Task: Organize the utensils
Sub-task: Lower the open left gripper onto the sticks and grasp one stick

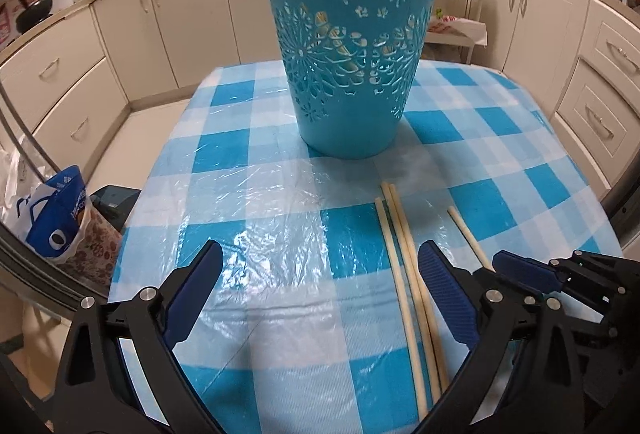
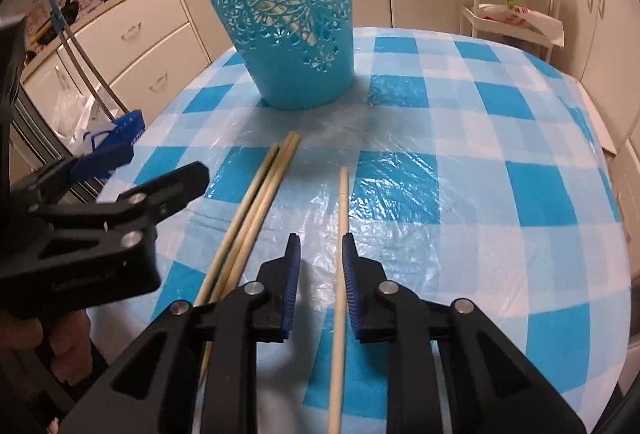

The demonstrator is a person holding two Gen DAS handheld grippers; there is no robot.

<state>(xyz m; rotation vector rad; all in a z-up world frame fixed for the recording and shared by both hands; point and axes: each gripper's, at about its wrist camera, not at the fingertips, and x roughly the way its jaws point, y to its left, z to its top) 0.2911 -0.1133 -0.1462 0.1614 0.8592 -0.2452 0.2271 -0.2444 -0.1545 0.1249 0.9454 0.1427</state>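
Picking-up step in hand: right tool lowered over the single chopstick, jaws parted but narrow, the stick running between them and seemingly against the right pad, not yet pinched. Next move, by judgement: closing squarely on the thin stick, lifting it without rolling, then carrying it to the blue cut-out bucket standing upright farther back on the checked desk. Three more chopsticks lying close together just left of the single one, well apart from the bucket. Left tool spread wide, holding nothing, hovering low over the plastic-covered cloth beside that trio. Only in the left wrist view: the bucket rim, with stick ends poking above it and pale shapes behind the cut-outs, probably utensils already stowed. Only in the right wrist view: the stick's place between the pads.
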